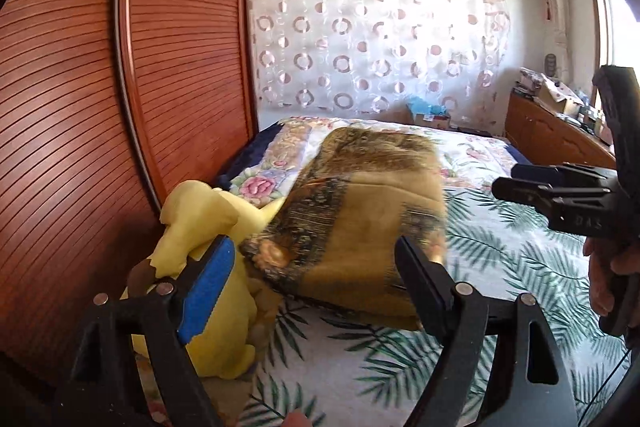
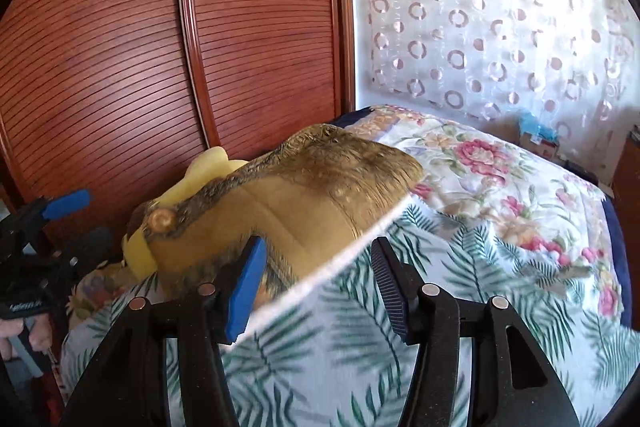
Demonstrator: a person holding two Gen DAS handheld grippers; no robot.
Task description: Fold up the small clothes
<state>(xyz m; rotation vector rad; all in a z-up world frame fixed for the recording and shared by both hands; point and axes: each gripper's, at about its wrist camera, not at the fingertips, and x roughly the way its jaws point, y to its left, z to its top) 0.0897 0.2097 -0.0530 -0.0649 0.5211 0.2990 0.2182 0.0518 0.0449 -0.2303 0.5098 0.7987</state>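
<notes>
The left gripper points forward over the bed, low above the palm-leaf sheet. Its fingers stand wide apart, with nothing between them. The blue pad of one finger sits in front of a yellow plush toy; the other finger's tip overlaps the near edge of a folded brown cloth in this view, but I cannot tell whether it touches.

The brown cloth, ochre with dark patterned bands, lies folded on the sheet beside the plush toy, close to the wooden wardrobe. Its outline is blurred in both views.

The right gripper is likewise spread wide and grips nothing. It points toward the far side of the bed, with the cloth just ahead of its blue-padded finger and a white edge running across the gap between the fingers. In the left view the right gripper juts in from the right side, level and well above the sheet, with a hand wrapped around its handle.

A floral quilt covers the far part of the bed, below a sheer curtain with ring patterns.
</notes>
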